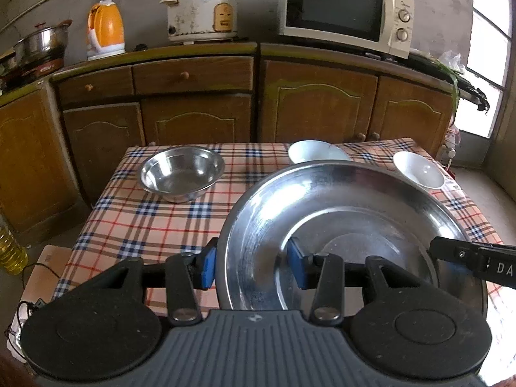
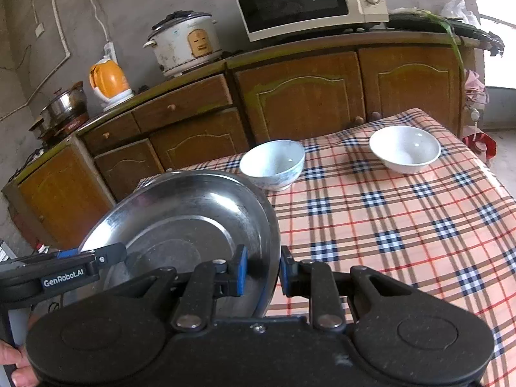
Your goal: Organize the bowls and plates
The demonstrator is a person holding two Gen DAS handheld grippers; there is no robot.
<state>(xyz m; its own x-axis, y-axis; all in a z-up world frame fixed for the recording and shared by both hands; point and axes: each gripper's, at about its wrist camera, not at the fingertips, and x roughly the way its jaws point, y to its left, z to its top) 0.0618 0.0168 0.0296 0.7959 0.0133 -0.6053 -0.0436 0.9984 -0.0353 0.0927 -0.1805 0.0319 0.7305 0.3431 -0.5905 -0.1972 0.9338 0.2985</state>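
Observation:
A large steel plate (image 1: pixel 348 213) is held tilted above the checked tablecloth (image 1: pixel 135 213). My left gripper (image 1: pixel 253 266) is shut on its left rim, blue pads on either side. My right gripper (image 2: pixel 262 272) is shut on the plate (image 2: pixel 187 206) at its right rim; its finger also shows in the left wrist view (image 1: pixel 471 259). A steel bowl (image 1: pixel 182 172) stands at the table's far left. Two white bowls (image 1: pixel 314 151) (image 1: pixel 419 169) stand at the far side; they also show in the right wrist view (image 2: pixel 272 164) (image 2: pixel 404 148).
Wooden cabinets (image 1: pixel 200 119) stand behind the table, with a microwave (image 1: pixel 345 9), a rice cooker (image 1: pixel 201 11), an orange kettle (image 1: pixel 104 30) and a steel pot (image 1: pixel 42 43) on top. An oil bottle (image 1: pixel 9 248) stands on the floor at left.

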